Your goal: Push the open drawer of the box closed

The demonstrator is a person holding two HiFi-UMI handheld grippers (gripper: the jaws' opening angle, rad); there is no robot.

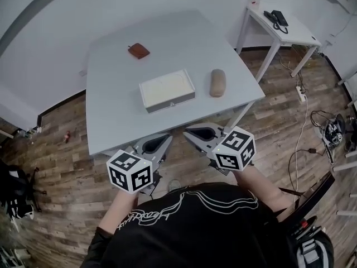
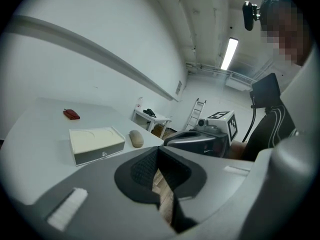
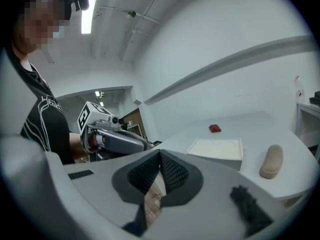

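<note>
A flat box [image 1: 167, 90] with a cream top and a grey drawer front lies in the middle of the white table [image 1: 117, 116]. The drawer front carries a small knob [image 2: 104, 154] and faces me; how far the drawer stands out I cannot tell. Both grippers hang over the floor in front of the table's near edge, well short of the box. My left gripper [image 1: 167, 138] [image 2: 157, 149] has its jaws meeting at the tips, with nothing between them. My right gripper [image 1: 187, 130] [image 3: 160, 152] is also shut and empty. Each gripper shows in the other's view.
A tan oblong object [image 1: 217, 82] lies to the right of the box. A small red-brown item [image 1: 138, 51] lies behind the box. A small white side table [image 1: 290, 32] with a phone [image 1: 276, 19] stands at the back right. Cables and a power strip [image 1: 301, 94] lie on the wooden floor.
</note>
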